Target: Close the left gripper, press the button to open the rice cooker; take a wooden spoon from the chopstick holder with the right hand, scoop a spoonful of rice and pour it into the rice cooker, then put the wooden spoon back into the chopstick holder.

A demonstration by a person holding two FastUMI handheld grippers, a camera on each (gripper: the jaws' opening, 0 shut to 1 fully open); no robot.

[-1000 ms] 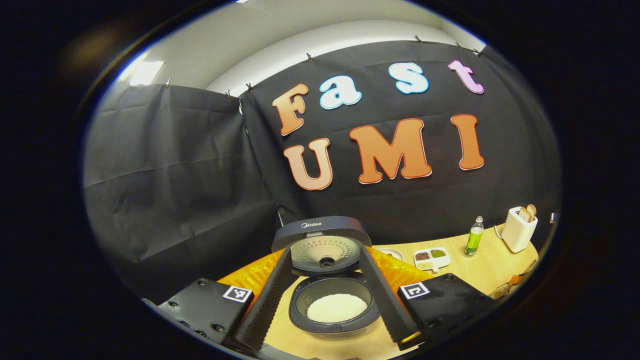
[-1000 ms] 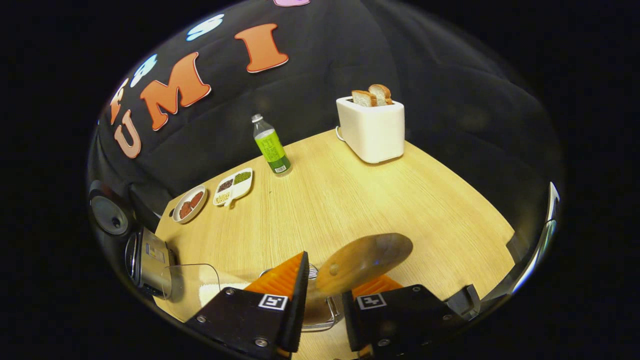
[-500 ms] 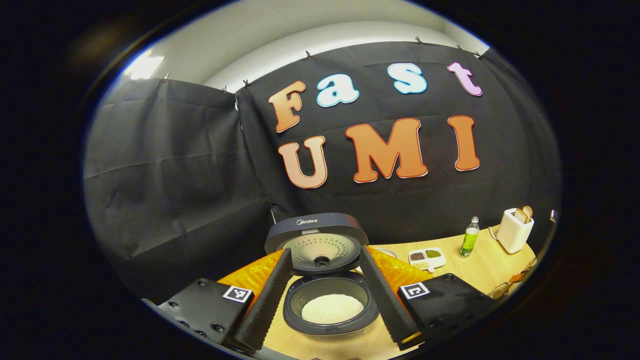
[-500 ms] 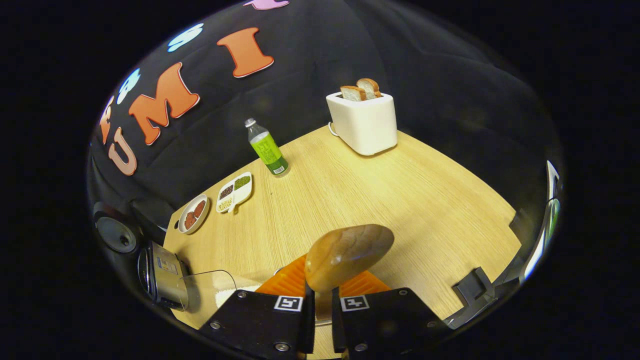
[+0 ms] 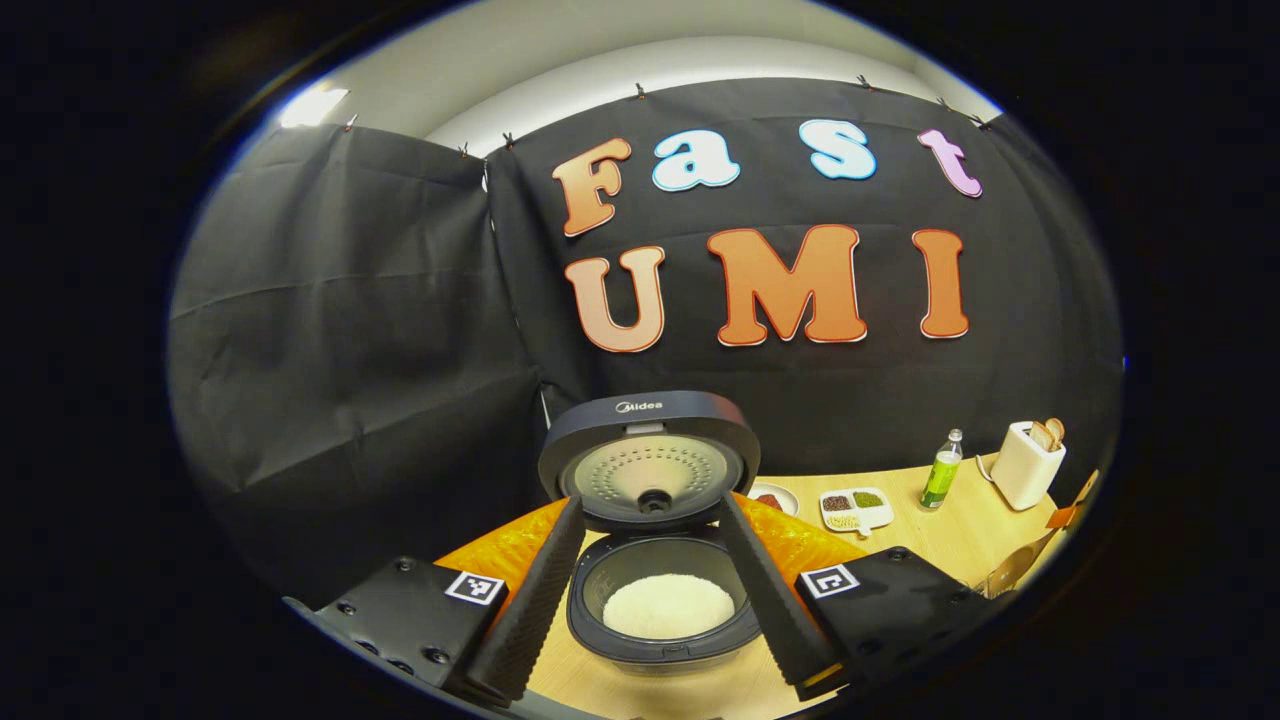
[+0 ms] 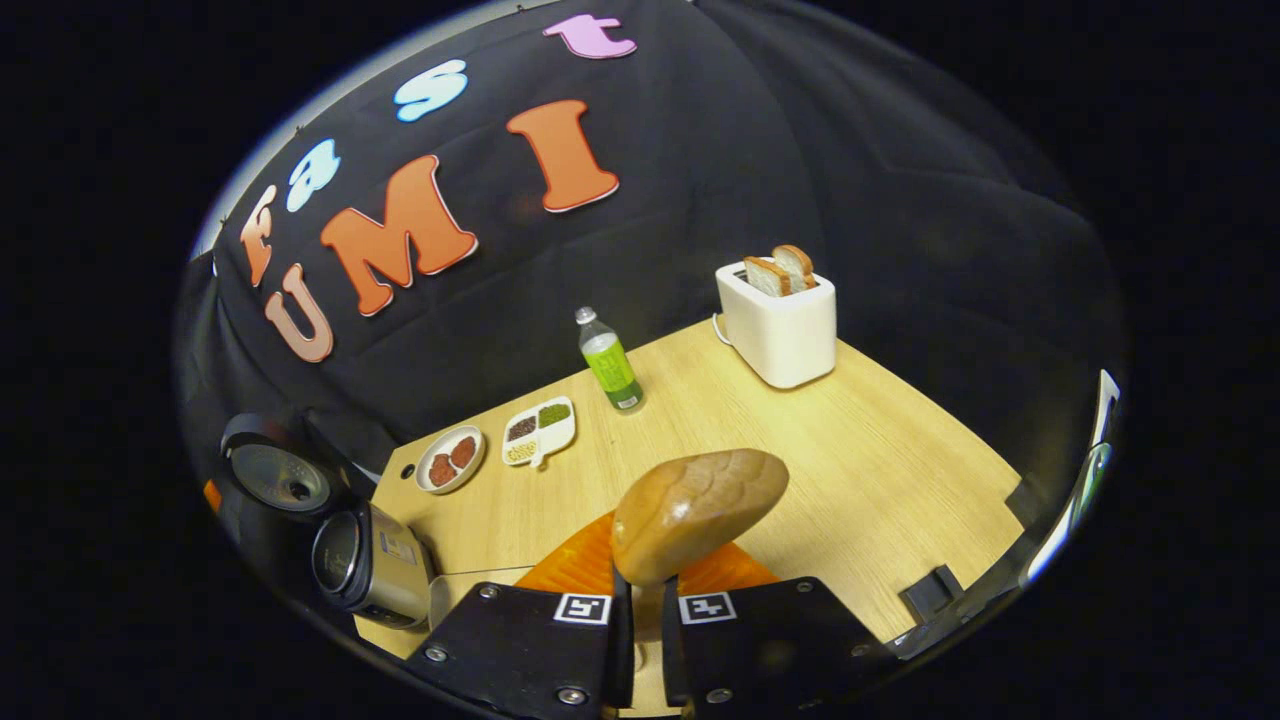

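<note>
With dark round rice cooker [image 5: 660, 590] lid up between spread left gripper [image 5: 655, 600] jaws: right gripper [image 6: 640, 640] pinching brown wooden spoon [image 6: 697, 512]; scooping, pouring, returning remain.

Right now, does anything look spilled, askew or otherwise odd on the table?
Nothing stands out. The cooker sits open with rice in its pot, no grains on the table, and the bottle and toaster stand upright.

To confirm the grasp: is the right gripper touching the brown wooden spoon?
Touching. The right gripper view shows the right gripper with both fingers pressed on the brown wooden spoon at its neck.
</note>
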